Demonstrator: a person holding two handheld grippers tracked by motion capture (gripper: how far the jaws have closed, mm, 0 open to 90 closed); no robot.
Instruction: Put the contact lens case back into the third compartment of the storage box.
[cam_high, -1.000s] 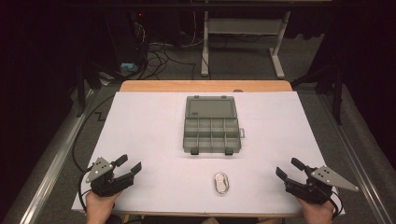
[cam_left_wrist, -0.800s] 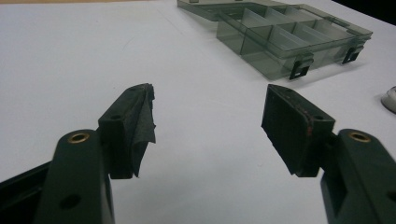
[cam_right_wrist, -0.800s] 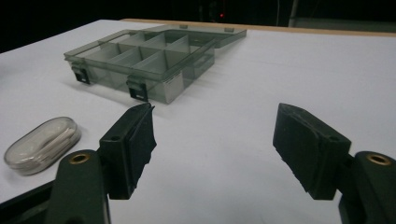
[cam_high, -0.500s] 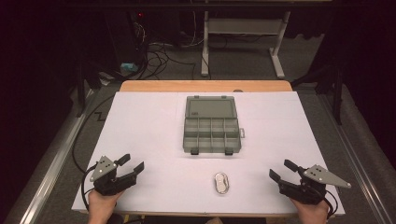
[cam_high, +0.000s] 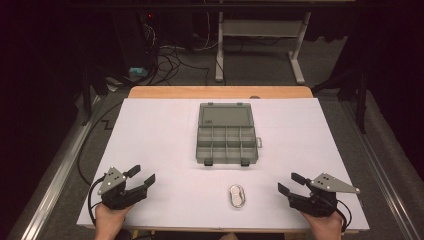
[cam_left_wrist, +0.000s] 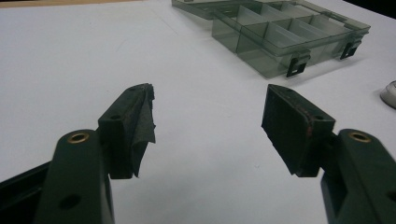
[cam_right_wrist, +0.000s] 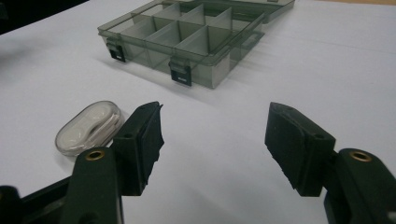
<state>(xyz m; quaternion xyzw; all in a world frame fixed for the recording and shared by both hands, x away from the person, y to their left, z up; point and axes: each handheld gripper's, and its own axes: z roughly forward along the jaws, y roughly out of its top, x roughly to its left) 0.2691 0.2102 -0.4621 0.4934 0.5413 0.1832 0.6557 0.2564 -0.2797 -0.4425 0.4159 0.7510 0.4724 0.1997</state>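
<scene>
White table, open empty organizer box

A lab or test room: a white-covered counter in a dark room, tangled cables on the floor (upper left), a metal stand behind.

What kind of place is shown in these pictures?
Probably a lab or workshop: a white-covered wooden table stands in a dark room, with tangled black cables on the floor and a white metal desk frame behind it.
</scene>
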